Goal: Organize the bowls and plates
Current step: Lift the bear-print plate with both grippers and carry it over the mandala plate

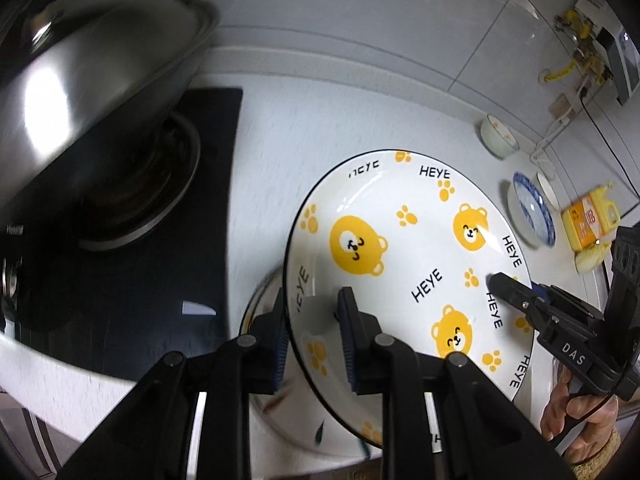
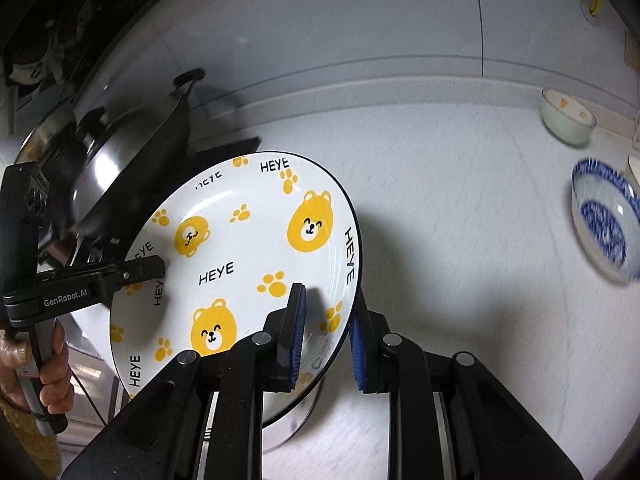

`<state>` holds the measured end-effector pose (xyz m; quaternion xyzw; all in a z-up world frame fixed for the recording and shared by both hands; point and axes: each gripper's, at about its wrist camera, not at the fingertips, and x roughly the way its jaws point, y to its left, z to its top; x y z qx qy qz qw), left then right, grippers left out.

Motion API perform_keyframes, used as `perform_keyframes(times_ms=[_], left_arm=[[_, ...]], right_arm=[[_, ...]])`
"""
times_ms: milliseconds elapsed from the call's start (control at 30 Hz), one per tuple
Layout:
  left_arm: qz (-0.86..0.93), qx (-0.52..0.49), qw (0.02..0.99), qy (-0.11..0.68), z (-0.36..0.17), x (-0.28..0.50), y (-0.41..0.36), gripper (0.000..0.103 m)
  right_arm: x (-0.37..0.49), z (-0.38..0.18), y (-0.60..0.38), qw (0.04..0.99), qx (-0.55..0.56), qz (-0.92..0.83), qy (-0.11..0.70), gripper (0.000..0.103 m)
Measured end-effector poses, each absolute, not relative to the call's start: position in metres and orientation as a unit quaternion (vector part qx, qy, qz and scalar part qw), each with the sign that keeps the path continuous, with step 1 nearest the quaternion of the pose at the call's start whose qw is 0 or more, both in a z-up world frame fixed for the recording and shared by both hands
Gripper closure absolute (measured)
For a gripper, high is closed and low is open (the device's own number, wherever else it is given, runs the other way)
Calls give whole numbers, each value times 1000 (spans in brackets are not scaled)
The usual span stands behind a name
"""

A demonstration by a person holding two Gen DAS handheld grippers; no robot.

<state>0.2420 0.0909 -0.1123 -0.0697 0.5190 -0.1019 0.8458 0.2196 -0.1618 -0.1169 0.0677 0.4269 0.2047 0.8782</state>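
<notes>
A white speckled kitchen counter runs along a pale tiled wall. At its left end sits a black glass gas hob, and on the burner rests a large steel wok with a domed steel lid, blurred in both views.

Between my two grippers I hold a bear-print plate, white with a thin dark rim, yellow bear faces, yellow paw prints and the word HEYE repeated across it. It is lifted clear of the counter and tilted. Just beneath it I can see part of another pale dish, but I cannot tell what kind.

My left gripper pinches the plate's left rim: one blue-padded finger lies on the upper face, the other under the edge. My right gripper pinches the opposite rim in the same way, one pad on top and one below. Each gripper shows in the other's view, a bare hand wrapped round its handle.

Further along the counter to the right lies a blue-and-white patterned bowl. Beyond it, near the wall, stands a small white bowl with yellow marks inside. A yellow bottle stands at the far right, with white cables trailing behind it.
</notes>
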Motion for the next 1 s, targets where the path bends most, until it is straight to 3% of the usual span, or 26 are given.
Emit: perform_keyframes(times_ms=[367, 1000], left_arm=[[-114, -73, 827, 546, -158, 204, 98, 82], [-115, -83, 825, 547, -169, 213, 103, 82]], right_arm=[[188, -156, -156, 863, 76, 193, 460, 84], [190, -161, -148, 868, 44, 186, 459, 85]])
